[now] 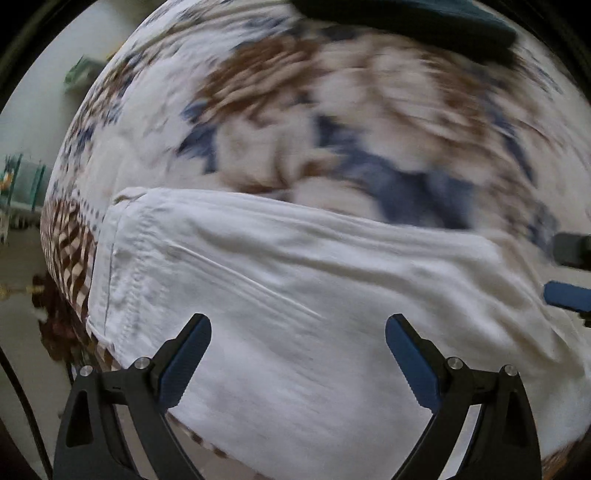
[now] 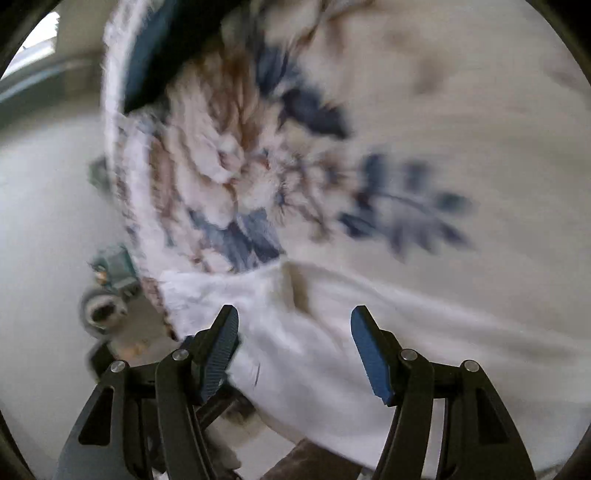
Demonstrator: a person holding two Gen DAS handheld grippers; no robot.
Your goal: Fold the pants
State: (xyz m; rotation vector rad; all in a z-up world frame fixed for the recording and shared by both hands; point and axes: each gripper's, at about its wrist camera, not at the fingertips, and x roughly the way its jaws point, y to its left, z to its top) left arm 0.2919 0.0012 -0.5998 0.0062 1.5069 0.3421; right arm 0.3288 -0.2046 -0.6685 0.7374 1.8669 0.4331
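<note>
White pants [image 1: 295, 295] lie flat across a bed with a floral cover [image 1: 332, 122]; a stitched hem or waistband edge shows at their left end. My left gripper [image 1: 298, 328] is open and empty, just above the pants near the bed's front edge. In the right wrist view the pants [image 2: 314, 350] lie at the bed's near edge, with a brownish fold in them. My right gripper [image 2: 294, 321] is open and empty over this end of the pants. Its fingers [image 1: 569, 295] show at the right edge of the left wrist view. Both views are blurred.
A dark blue-green cloth or pillow [image 1: 424, 22] lies at the far side of the bed and also shows in the right wrist view [image 2: 162, 59]. Pale floor [image 2: 44, 221] lies beside the bed, with a green toy truck [image 2: 114, 269] and a round object [image 2: 103, 310] on it.
</note>
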